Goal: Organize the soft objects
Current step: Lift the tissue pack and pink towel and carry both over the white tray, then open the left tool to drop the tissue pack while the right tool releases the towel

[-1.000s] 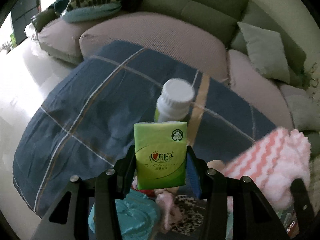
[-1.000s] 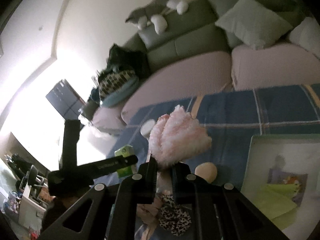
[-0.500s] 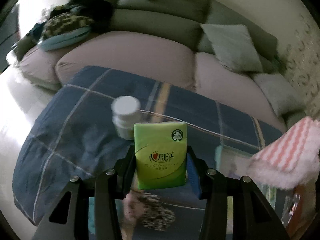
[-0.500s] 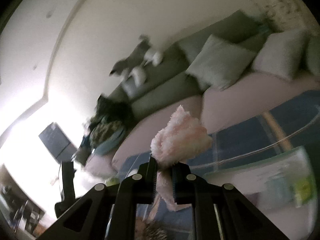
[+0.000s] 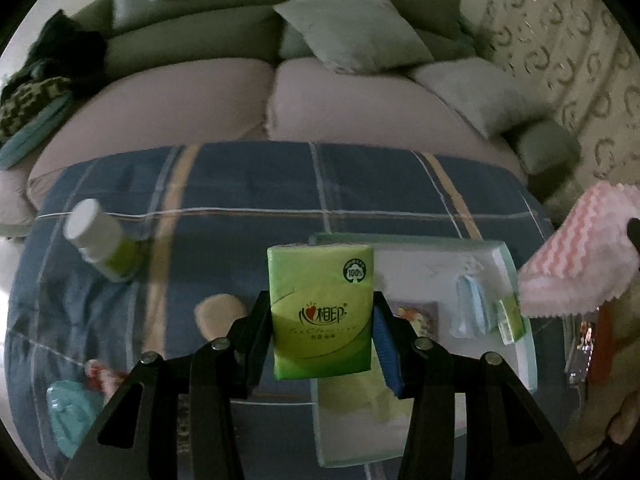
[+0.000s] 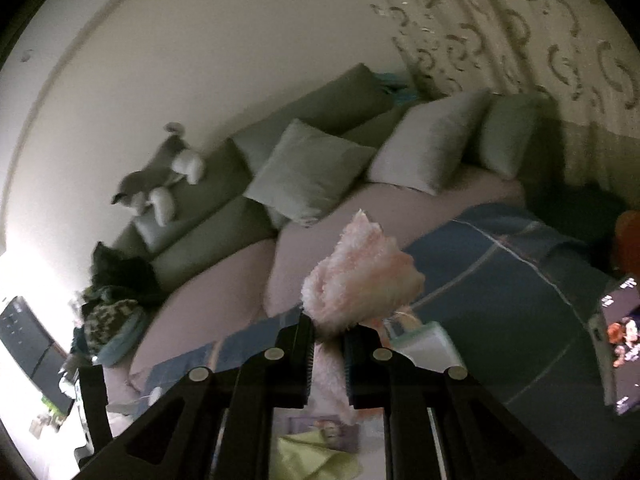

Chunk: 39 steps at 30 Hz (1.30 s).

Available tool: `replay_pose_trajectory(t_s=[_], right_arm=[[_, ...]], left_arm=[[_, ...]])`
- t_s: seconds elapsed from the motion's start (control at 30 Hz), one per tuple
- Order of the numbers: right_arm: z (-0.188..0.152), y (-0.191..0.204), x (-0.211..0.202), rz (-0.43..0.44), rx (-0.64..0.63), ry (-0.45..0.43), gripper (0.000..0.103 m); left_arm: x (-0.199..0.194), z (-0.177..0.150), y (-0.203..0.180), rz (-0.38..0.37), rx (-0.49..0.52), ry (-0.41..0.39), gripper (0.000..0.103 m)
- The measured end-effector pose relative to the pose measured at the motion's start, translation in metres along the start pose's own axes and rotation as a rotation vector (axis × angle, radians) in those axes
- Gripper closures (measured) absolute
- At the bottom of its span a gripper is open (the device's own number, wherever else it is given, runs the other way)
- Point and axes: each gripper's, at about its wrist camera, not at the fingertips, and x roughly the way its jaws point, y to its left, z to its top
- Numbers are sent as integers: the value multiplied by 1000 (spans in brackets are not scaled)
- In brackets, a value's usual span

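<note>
My left gripper (image 5: 320,320) is shut on a green tissue pack (image 5: 321,312) and holds it upright above the near edge of a pale green tray (image 5: 516,280). The tray holds a yellow-green cloth (image 5: 360,396) and small packets. My right gripper (image 6: 326,344) is shut on a fluffy pink-and-white striped cloth (image 6: 360,280), held above the same tray (image 6: 424,344). That cloth also shows at the right edge of the left wrist view (image 5: 580,252).
A blue plaid blanket (image 5: 248,184) covers the ottoman. On it lie a white-capped bottle (image 5: 100,240), a beige puff (image 5: 220,314) and a teal item (image 5: 72,412). A sofa with cushions (image 5: 352,28) stands behind. A phone screen (image 6: 618,340) glows at right.
Both grippers have swung to the right, from over the bottle and loose items to over the tray. The right gripper has also tilted upward. Both keep their hold.
</note>
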Motion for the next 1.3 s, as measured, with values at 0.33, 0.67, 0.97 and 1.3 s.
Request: replay_pose_trajectory(t_s=[0.33,0.67,0.97,1.3], right_arm=[[-16,-17,48,-103,5,160,90],[-49,-27,101,-101,5,332,89],[-81,-36,145,-124,-1,494,87],[-78,-26,138,-162,-46,489,85]], left_arm=[[50,-4,-31,-43,61,72,54],[90,-4,-32,-37,41,134,54],[104,-2,-28,-8,17,127,54],[100,-1,-22,-52,-35,134,38]])
